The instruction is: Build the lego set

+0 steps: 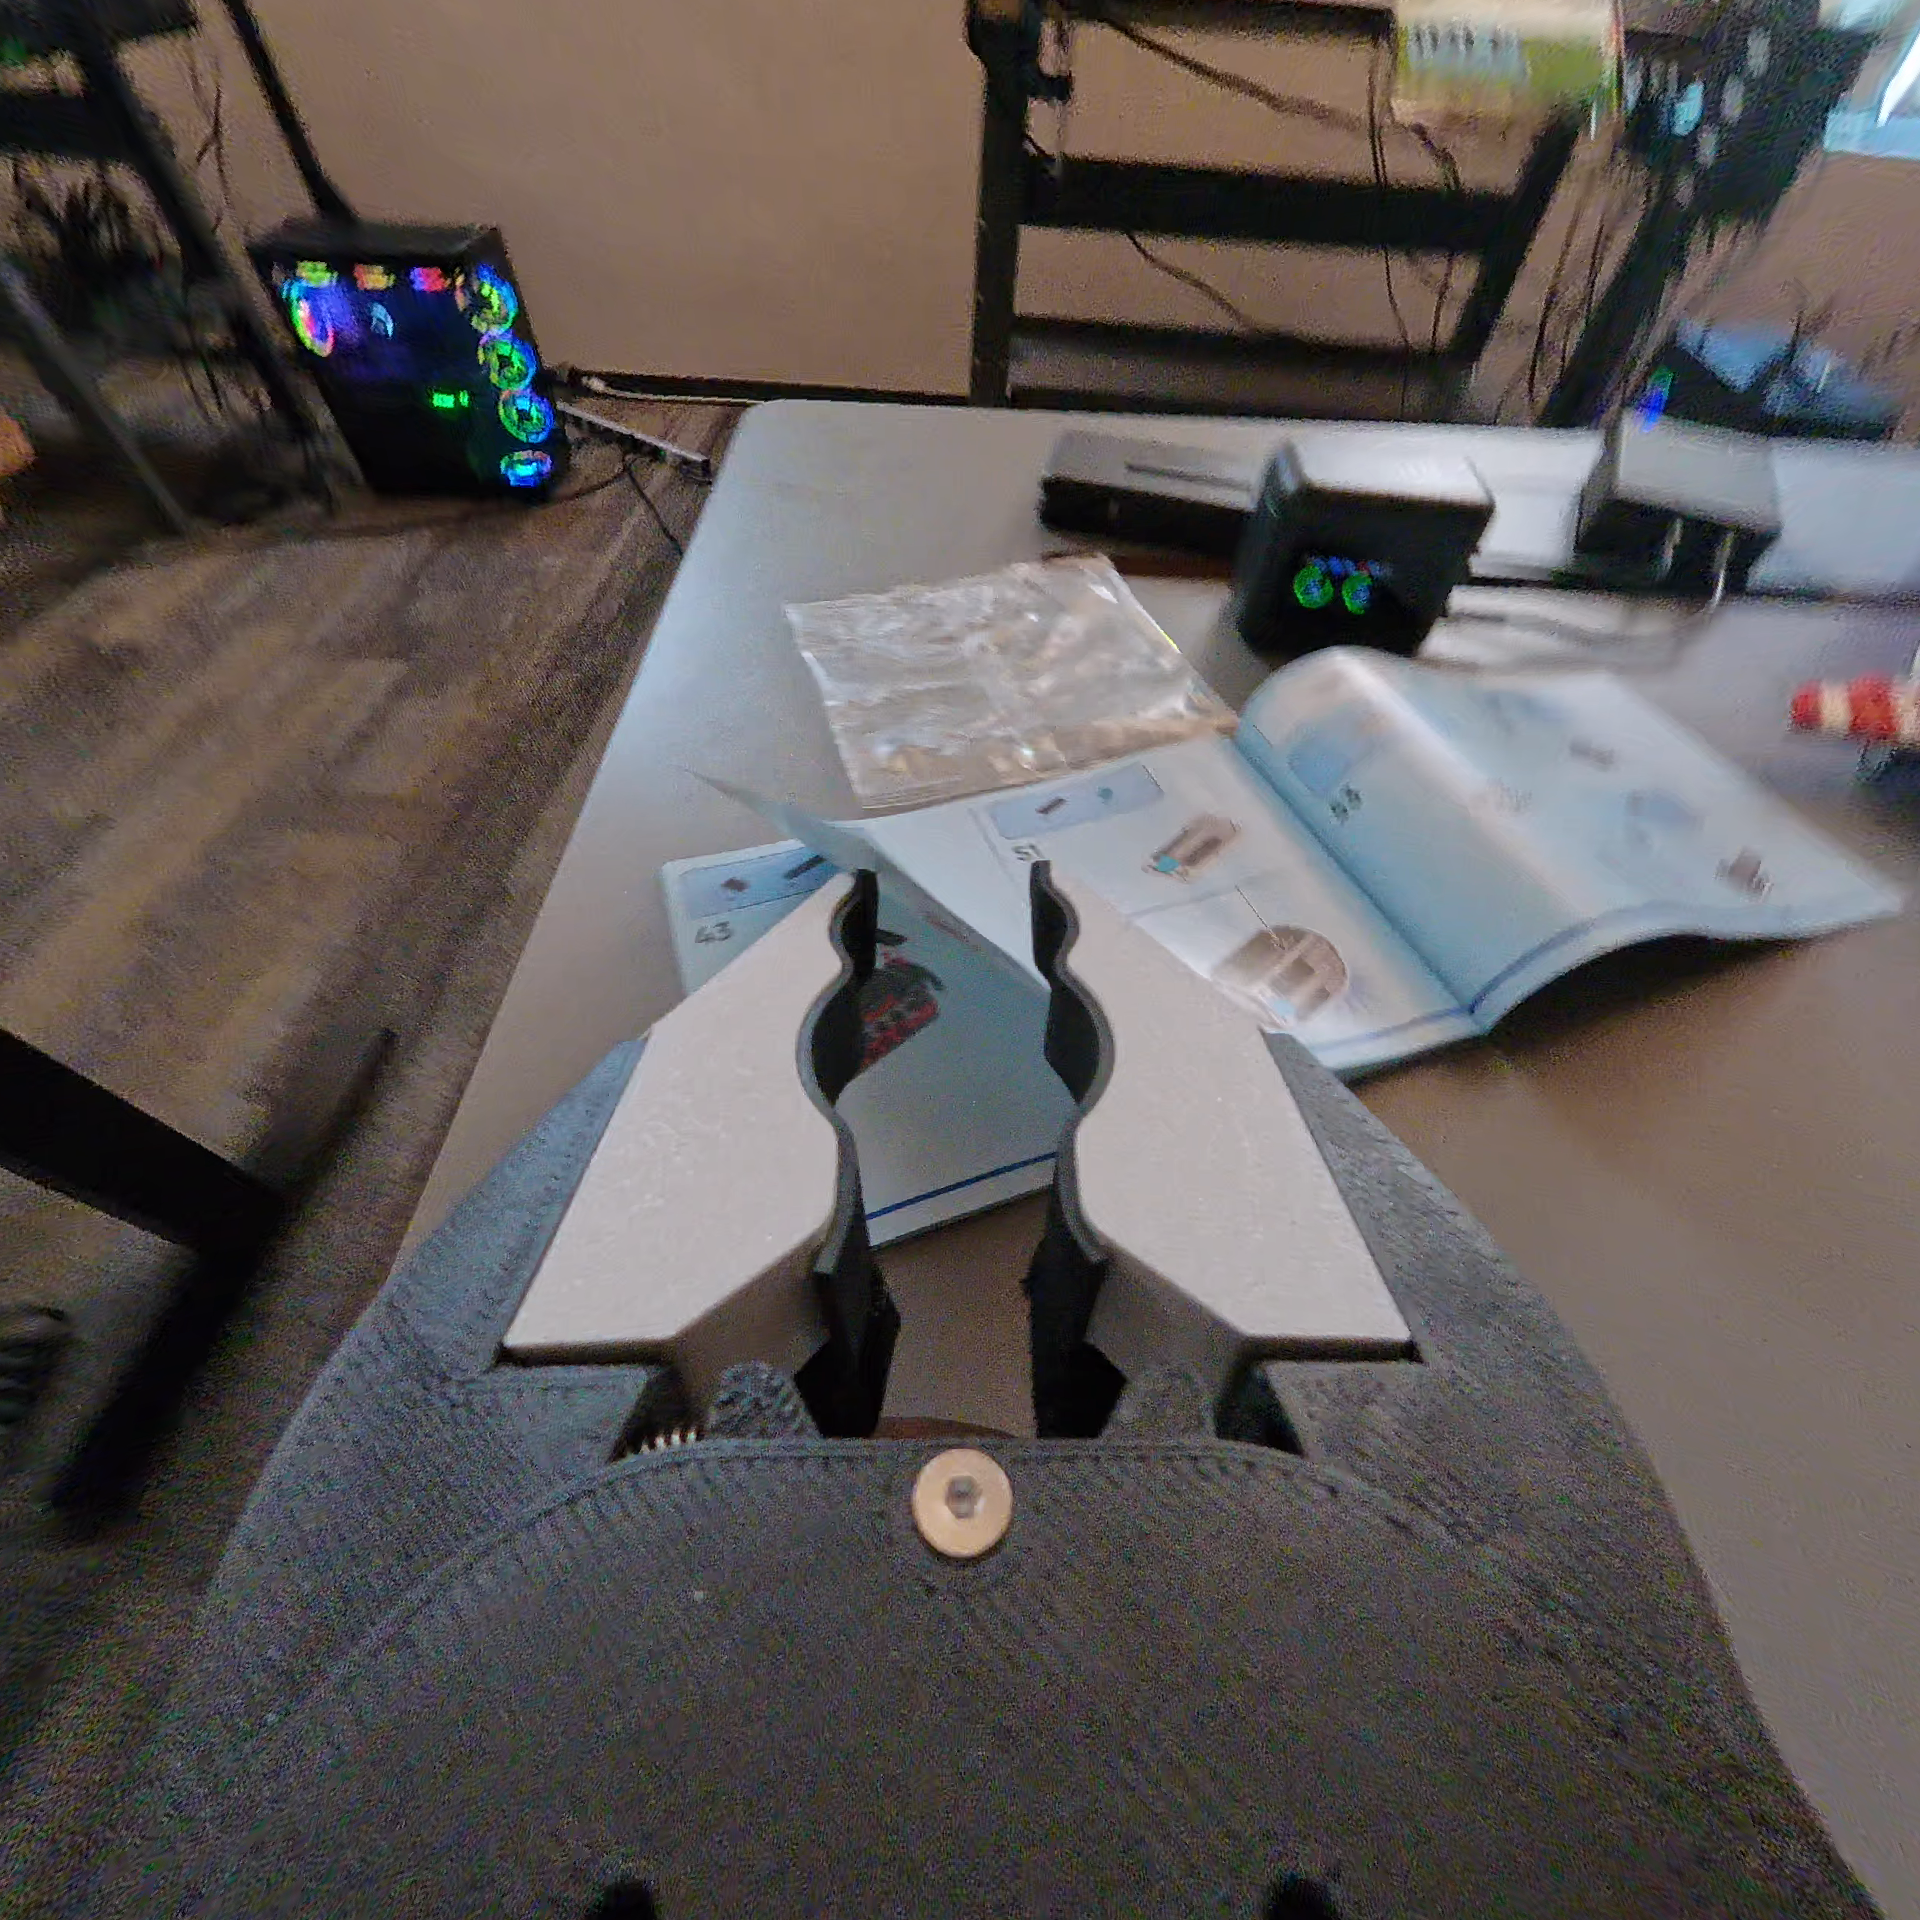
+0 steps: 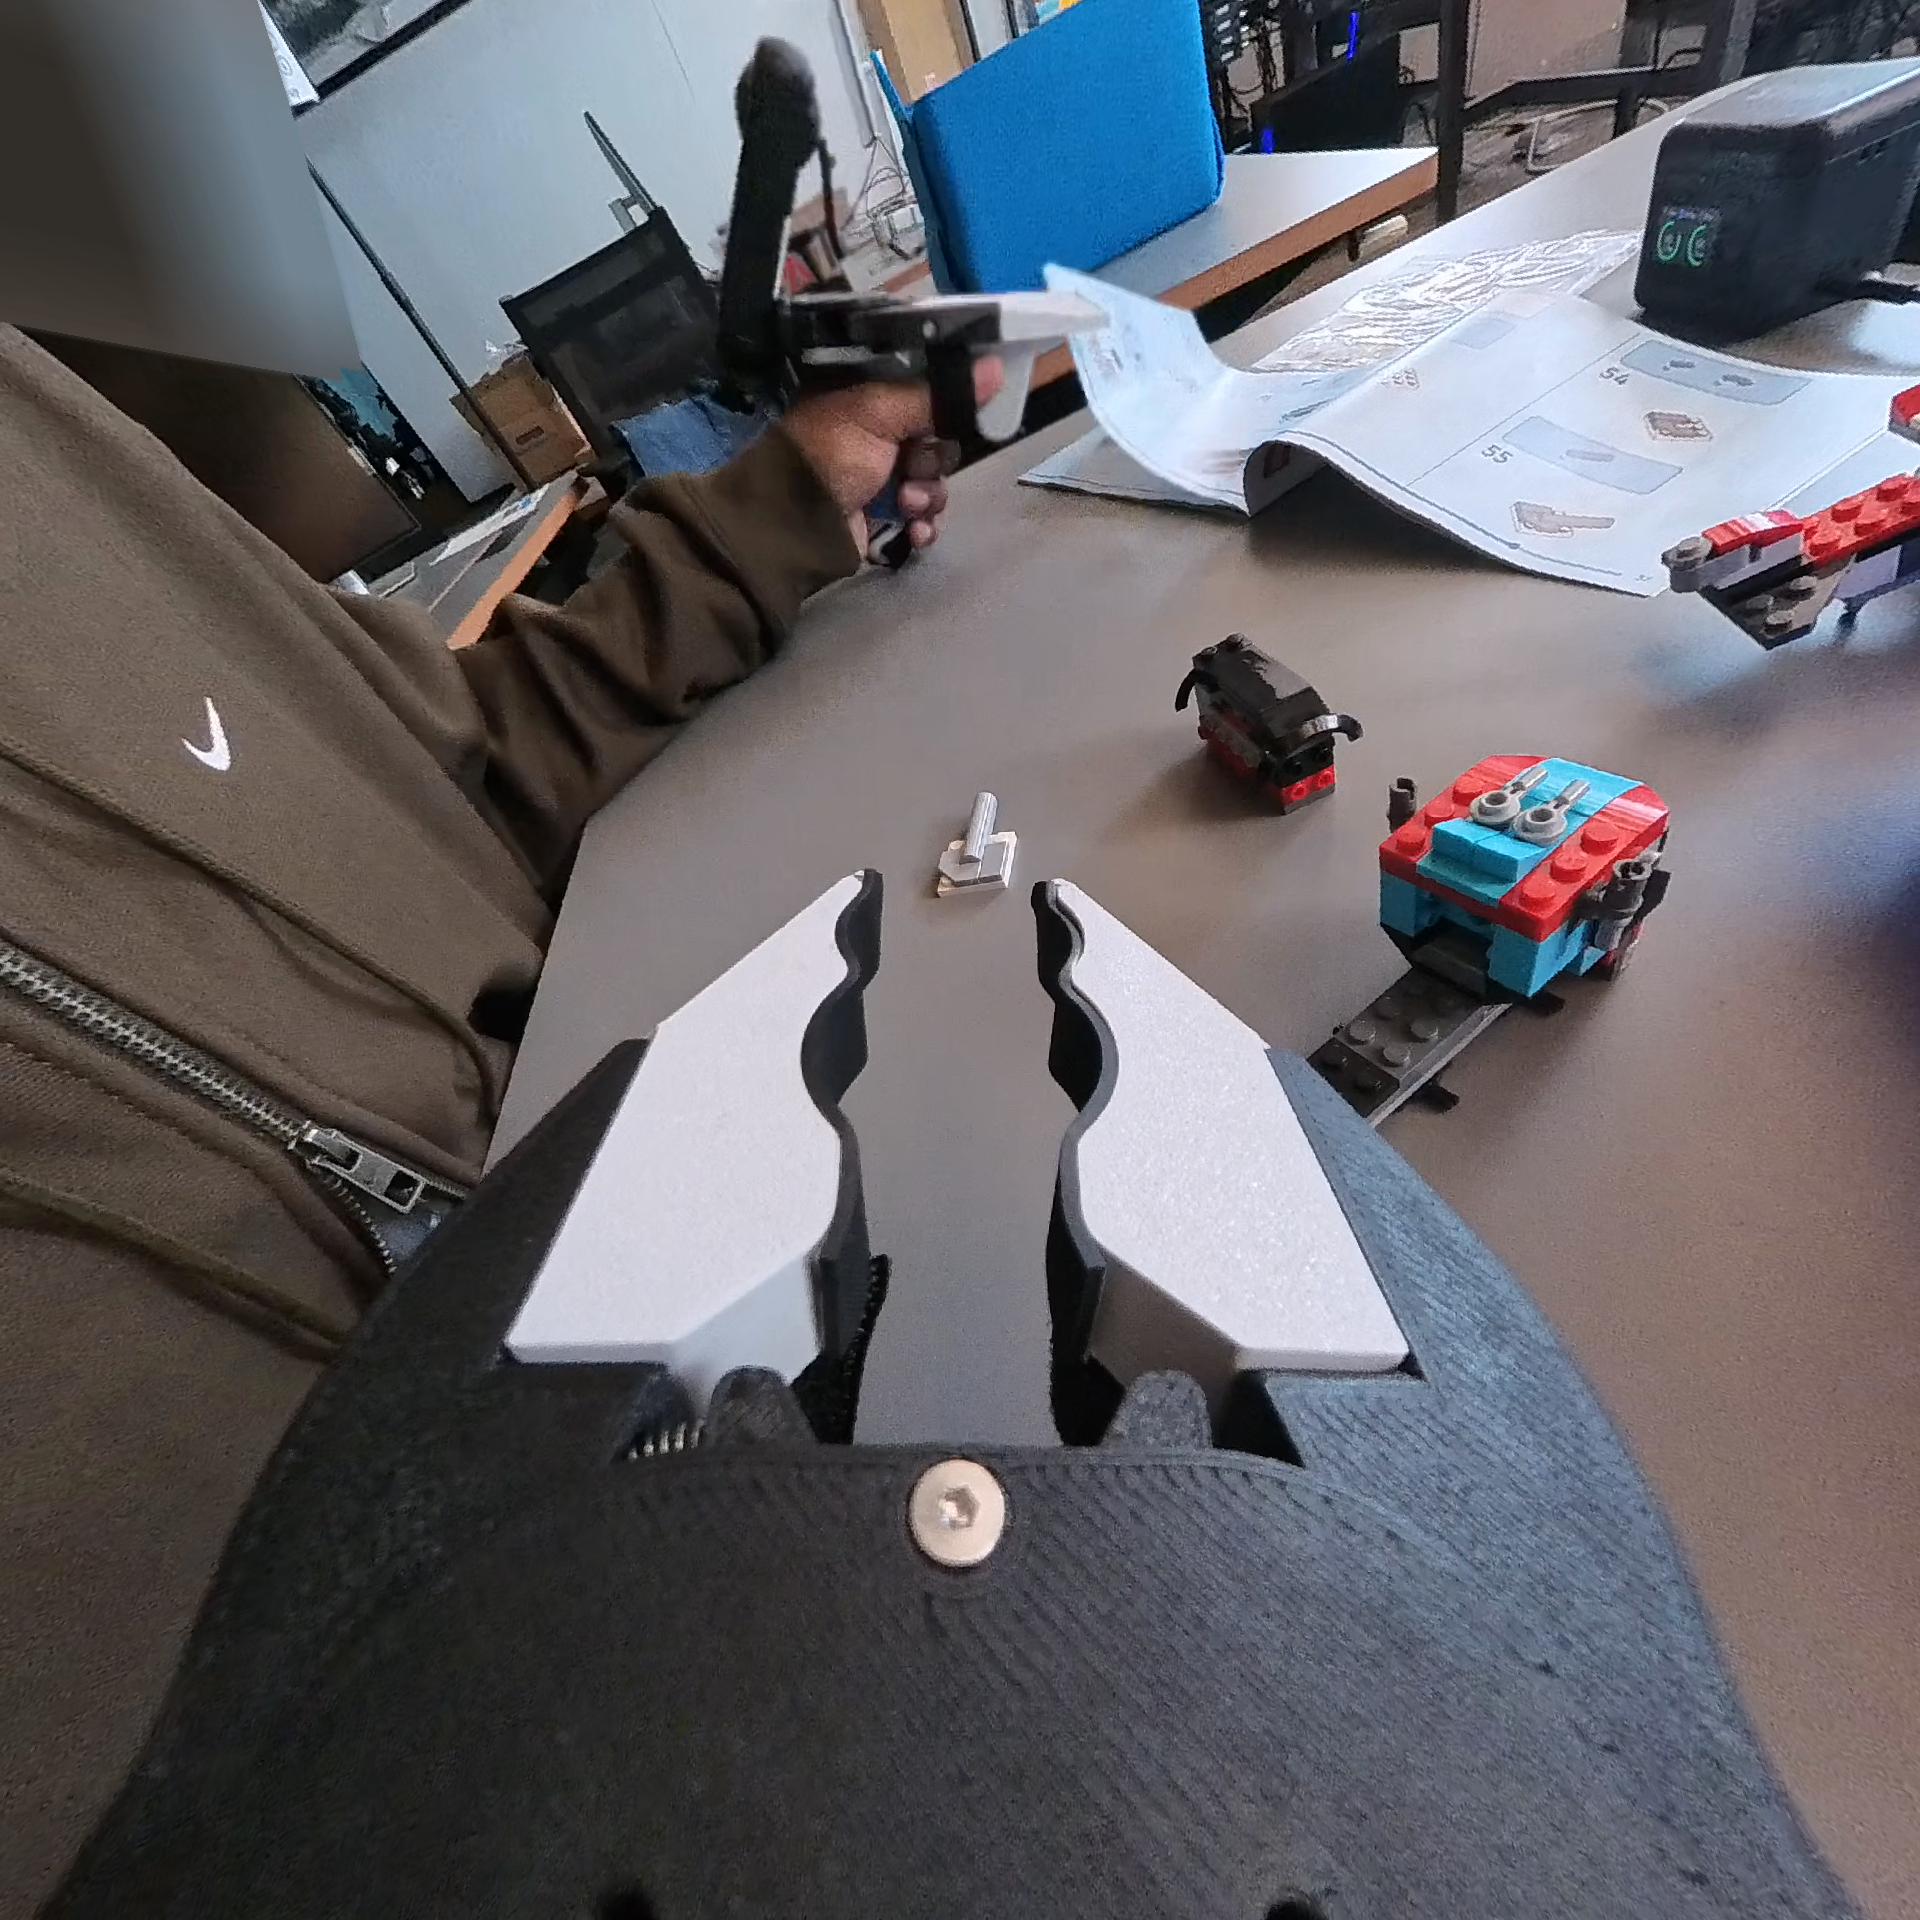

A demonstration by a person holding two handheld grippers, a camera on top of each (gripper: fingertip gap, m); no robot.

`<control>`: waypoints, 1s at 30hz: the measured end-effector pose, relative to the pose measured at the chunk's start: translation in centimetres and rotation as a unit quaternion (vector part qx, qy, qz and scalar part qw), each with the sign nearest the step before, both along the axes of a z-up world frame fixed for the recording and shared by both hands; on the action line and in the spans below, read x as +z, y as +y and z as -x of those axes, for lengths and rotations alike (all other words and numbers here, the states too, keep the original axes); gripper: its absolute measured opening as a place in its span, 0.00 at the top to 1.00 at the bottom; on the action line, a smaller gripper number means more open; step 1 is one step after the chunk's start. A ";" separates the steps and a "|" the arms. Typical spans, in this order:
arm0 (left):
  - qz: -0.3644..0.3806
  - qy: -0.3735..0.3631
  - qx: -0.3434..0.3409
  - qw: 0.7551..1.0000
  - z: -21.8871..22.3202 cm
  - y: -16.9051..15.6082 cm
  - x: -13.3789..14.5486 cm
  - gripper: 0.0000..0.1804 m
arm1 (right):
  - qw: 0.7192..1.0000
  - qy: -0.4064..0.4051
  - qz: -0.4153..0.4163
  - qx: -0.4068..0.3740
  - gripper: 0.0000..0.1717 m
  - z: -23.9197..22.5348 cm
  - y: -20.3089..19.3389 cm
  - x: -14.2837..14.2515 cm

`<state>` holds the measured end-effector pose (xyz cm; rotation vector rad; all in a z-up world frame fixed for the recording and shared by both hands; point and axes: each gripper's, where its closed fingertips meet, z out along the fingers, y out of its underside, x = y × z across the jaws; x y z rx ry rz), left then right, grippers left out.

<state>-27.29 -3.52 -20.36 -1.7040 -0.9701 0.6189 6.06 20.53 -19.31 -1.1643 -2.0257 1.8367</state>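
In the left wrist view my left gripper point(image 1: 951, 894) is open over the left part of an open instruction booklet point(image 1: 1455, 831). A lifted page point(image 1: 966, 1060) stands loose between the two fingers, and the pads do not press on it. The right wrist view shows that gripper point(image 2: 1081, 307) level, at the raised page's edge point(image 2: 1132, 343). My right gripper point(image 2: 956, 894) is open and empty above the grey table point(image 2: 1039, 644). A small grey brick piece point(image 2: 975, 857) lies just beyond its fingertips.
A black and red brick model point(image 2: 1262, 727), a blue and red one point(image 2: 1517, 873) on a black plate and a red one point(image 2: 1818, 551) lie to the right. A clear plastic bag point(image 1: 997, 675) and a black box point(image 1: 1351, 551) sit behind the booklet. A person's brown jacket point(image 2: 208, 935) is on the left. Left tips to right tips: about 40 cm. The small grey brick piece point(image 2: 975, 857) is closer to my right gripper, around 11 cm from its tips; the left tips are 30 cm off.
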 end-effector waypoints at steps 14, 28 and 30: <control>-0.091 -0.030 -0.040 0.995 -1.6 -3.3 1.7 0.74 | 1.000 -0.001 0.003 -0.013 0.82 0.6 0.1 0.0; -0.047 -0.061 -0.229 0.970 -9.4 2.2 -0.6 0.73 | 0.999 0.024 0.009 -0.034 0.82 2.8 -4.5 0.7; -0.035 -0.064 -0.239 0.968 -9.8 2.5 -0.9 0.73 | 0.999 0.030 0.013 -0.032 0.82 3.1 -5.3 0.9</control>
